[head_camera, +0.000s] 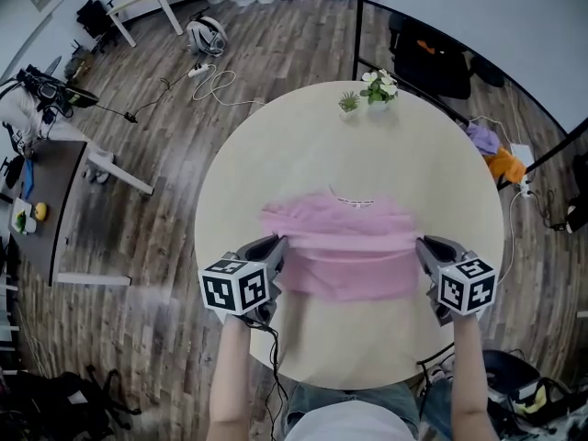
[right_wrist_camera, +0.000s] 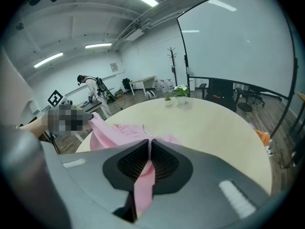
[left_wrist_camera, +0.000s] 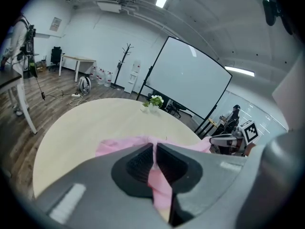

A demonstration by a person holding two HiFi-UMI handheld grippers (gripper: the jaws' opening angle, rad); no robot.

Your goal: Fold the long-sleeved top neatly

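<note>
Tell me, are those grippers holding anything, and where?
Both hold the pink top: the left gripper pinches one side edge, the right gripper the opposite edge.

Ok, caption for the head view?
Left gripper and right gripper hold the pink top by its sides at the round table.

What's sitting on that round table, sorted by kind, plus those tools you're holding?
Pink long-sleeved fabric top: 1
Small potted plants: 2 (green potted plant, white-flowered potted plant)
Grippers shut on the top: 2 (left gripper, right gripper)
Total: 5
</note>
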